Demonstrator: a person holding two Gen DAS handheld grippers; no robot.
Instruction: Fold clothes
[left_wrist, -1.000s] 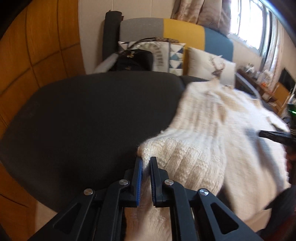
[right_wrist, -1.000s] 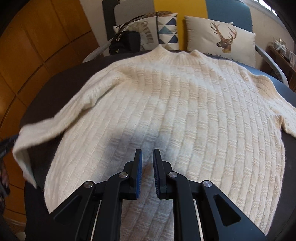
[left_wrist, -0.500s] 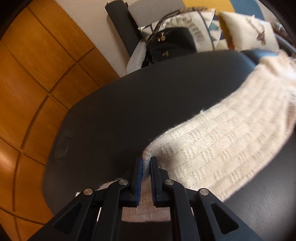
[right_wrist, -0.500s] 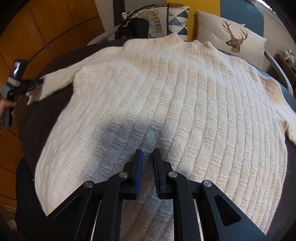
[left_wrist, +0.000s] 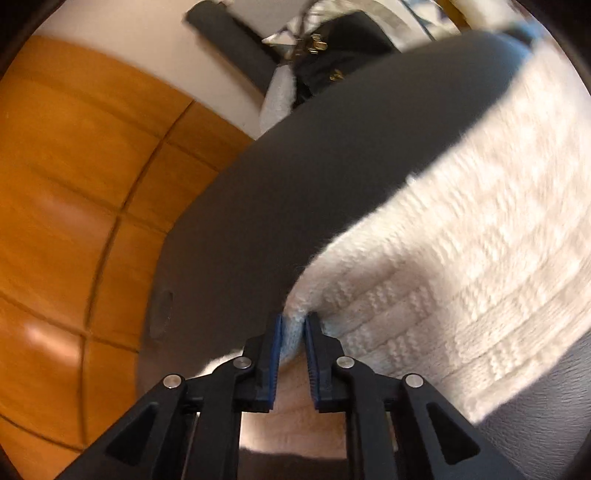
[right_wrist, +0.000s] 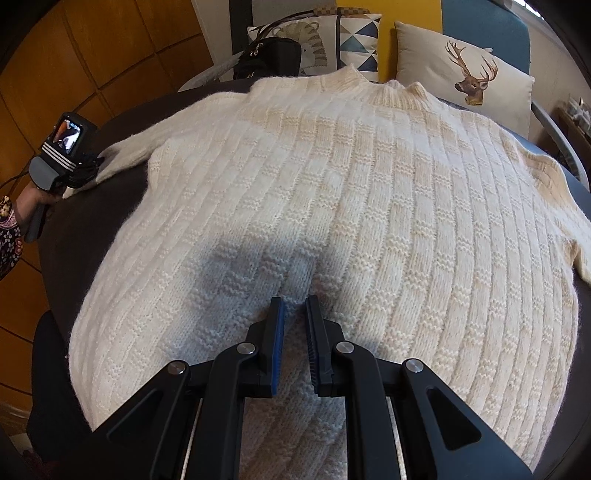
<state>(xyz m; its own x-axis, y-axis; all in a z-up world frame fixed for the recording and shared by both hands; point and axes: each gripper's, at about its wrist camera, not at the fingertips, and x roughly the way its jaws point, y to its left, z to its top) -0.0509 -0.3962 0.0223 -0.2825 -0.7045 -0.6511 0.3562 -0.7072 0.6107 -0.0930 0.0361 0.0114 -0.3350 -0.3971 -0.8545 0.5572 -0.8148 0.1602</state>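
The cream knit sweater (right_wrist: 332, 206) lies spread flat on the dark round worktop (right_wrist: 74, 229), collar at the far edge, hem toward me. Its left sleeve (left_wrist: 461, 266) is stretched out to the left, and my left hand-held gripper (left_wrist: 293, 334) is clenched on the cuff, a wad of knit pinched between the blue pads. My right hand-held gripper (right_wrist: 294, 314) hovers low over the near middle of the body with a narrow gap between its jaws; I cannot tell whether any knit is caught in them.

The left wrist view is blurred, so that arm seems to be moving. My worry is that only the cuff's tip is held: a quick pull could slip the fuzzy yarn out, or drag the whole body sideways and wrinkle it, since nothing visibly pins it down. The loose knit may also stretch or snag. A black handbag (right_wrist: 269, 55) and cushions (right_wrist: 465, 70) sit just beyond the collar, near enough for a swung sleeve to catch them.
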